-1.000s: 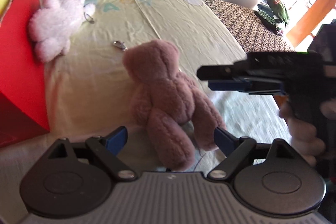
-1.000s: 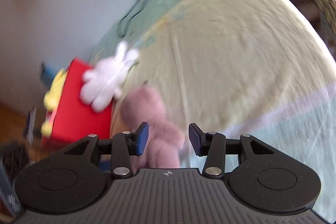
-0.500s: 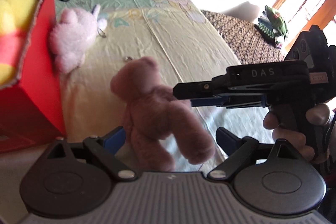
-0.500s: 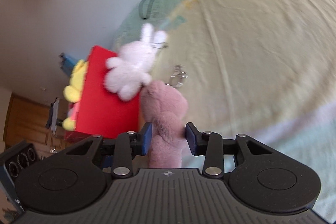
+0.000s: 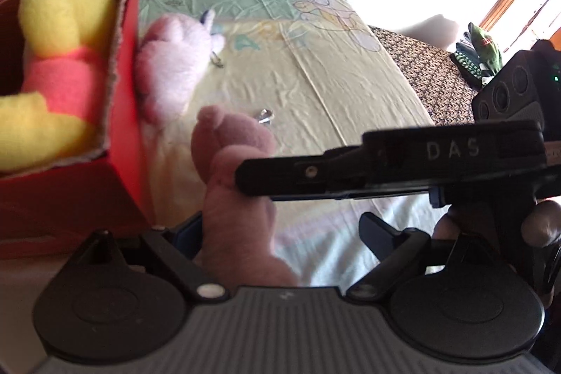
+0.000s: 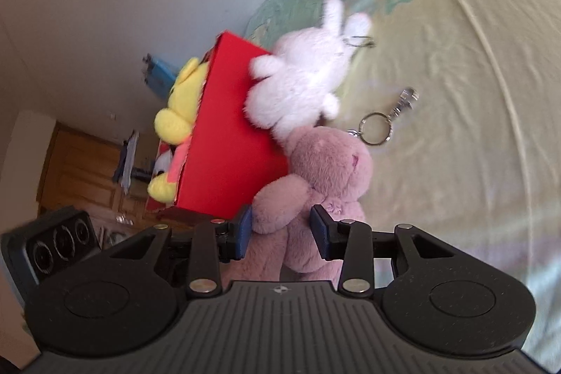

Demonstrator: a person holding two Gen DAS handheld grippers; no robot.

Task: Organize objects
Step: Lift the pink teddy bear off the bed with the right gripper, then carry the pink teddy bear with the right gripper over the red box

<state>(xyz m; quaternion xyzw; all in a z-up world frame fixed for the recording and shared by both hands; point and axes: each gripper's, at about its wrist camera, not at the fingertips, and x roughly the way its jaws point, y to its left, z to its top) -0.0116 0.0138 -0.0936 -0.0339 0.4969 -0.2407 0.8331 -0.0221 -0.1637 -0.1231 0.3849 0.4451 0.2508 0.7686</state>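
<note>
Right gripper (image 6: 280, 230) pinching pink bear (image 6: 315, 184), jaws opening slightly. Left gripper (image 5: 280, 233) spread, closing, gripping nothing. Bear beside red box (image 6: 231, 135) at bed (image 6: 455, 93) edge.

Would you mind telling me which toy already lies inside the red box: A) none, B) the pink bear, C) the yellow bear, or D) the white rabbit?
C: the yellow bear lies inside the red box, while the white rabbit rests against its outer wall.

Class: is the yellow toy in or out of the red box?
In. The yellow toy lies inside the open red box, its head poking above the rim; the right wrist view shows the same.
</note>
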